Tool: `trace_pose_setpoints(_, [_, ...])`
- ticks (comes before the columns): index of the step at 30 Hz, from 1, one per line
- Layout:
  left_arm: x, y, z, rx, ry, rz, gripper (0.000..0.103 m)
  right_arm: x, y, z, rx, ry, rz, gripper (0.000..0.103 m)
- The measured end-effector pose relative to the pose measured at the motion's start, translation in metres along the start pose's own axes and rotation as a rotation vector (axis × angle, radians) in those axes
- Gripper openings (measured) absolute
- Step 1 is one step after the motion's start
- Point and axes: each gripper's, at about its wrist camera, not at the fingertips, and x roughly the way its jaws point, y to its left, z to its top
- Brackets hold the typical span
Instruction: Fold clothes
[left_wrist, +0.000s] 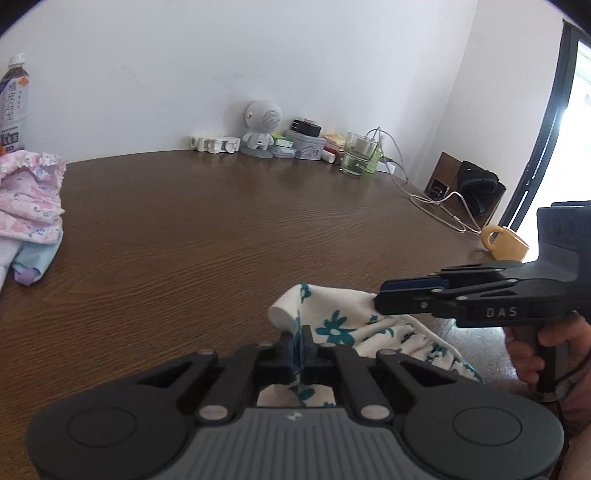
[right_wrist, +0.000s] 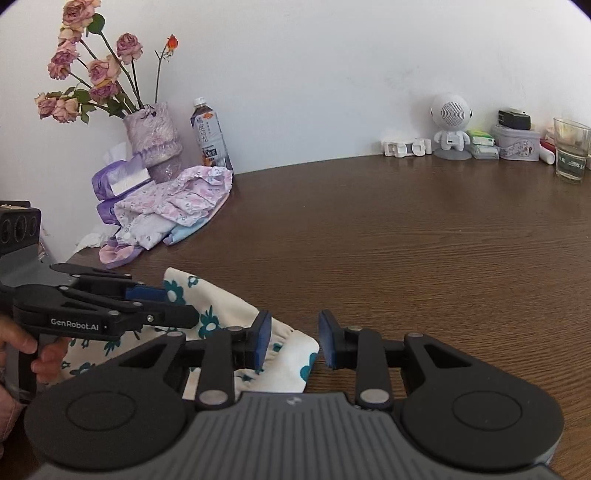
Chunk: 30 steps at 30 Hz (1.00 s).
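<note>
A white garment with teal flowers (left_wrist: 343, 325) lies at the near edge of the brown table (left_wrist: 229, 229); it also shows in the right wrist view (right_wrist: 221, 317). My left gripper (left_wrist: 300, 347) is shut on a fold of this garment; it shows from the side in the right wrist view (right_wrist: 177, 301). My right gripper (right_wrist: 293, 341) is open, its jaws apart over the garment's right corner and holding nothing. It shows from the side in the left wrist view (left_wrist: 384, 295), at the garment's far edge.
A pile of pink and blue clothes (right_wrist: 173, 206) lies at the left by a vase of roses (right_wrist: 153, 140) and a bottle (right_wrist: 210, 136). Along the wall stand a robot figure (right_wrist: 450, 129), a tin (right_wrist: 515, 144) and a glass (right_wrist: 570, 155). A yellow mug (left_wrist: 504, 242) and cables (left_wrist: 436, 199) are at the right.
</note>
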Motion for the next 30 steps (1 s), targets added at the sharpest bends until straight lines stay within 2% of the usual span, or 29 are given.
trace_pose_setpoints(3, [-0.009, -0.004, 0.002, -0.014, -0.007, -0.047, 0.002, 0.004, -0.004, 0.0, 0.021, 0.013, 0.023, 0.029])
trace_pose_setpoints(9, [-0.022, -0.009, -0.003, -0.107, 0.022, -0.116, 0.002, -0.008, -0.014, 0.018, -0.001, -0.004, 0.062, 0.031])
trace_pose_setpoints(14, [-0.018, -0.002, -0.015, -0.195, 0.066, -0.104, 0.002, -0.005, -0.008, 0.033, -0.073, 0.013, 0.122, 0.03])
trace_pose_setpoints(19, [-0.018, 0.001, -0.02, -0.239, 0.082, -0.093, 0.002, 0.01, 0.005, 0.029, -0.125, 0.068, 0.157, 0.03])
trace_pose_setpoints(21, [-0.02, 0.003, -0.021, -0.248, 0.083, -0.081, 0.002, 0.016, 0.008, 0.024, -0.133, 0.096, 0.144, 0.027])
trace_pose_setpoints(23, [-0.024, 0.004, -0.02, -0.238, 0.067, -0.05, 0.003, 0.019, 0.01, 0.018, -0.158, 0.117, 0.126, 0.018])
trace_pose_setpoints(25, [-0.032, -0.001, -0.016, -0.202, 0.019, -0.028, 0.012, 0.019, 0.013, 0.015, -0.169, 0.116, 0.123, 0.016])
trace_pose_setpoints(26, [-0.036, -0.005, -0.013, -0.177, -0.008, -0.02, 0.025, 0.019, 0.014, 0.014, -0.174, 0.114, 0.122, 0.016])
trace_pose_setpoints(27, [-0.036, -0.01, -0.01, -0.145, -0.02, -0.015, 0.033, 0.018, 0.015, 0.012, -0.179, 0.112, 0.121, 0.016])
trace_pose_setpoints(28, [-0.037, -0.016, -0.007, -0.113, -0.032, -0.01, 0.05, 0.018, 0.016, 0.011, -0.184, 0.11, 0.12, 0.016])
trace_pose_setpoints(29, [-0.038, -0.022, -0.003, -0.08, -0.044, -0.005, 0.056, 0.018, 0.017, 0.009, -0.189, 0.109, 0.119, 0.016])
trace_pose_setpoints(30, [-0.038, -0.027, -0.001, -0.05, -0.053, 0.004, 0.057, 0.018, 0.018, 0.008, -0.194, 0.107, 0.118, 0.016])
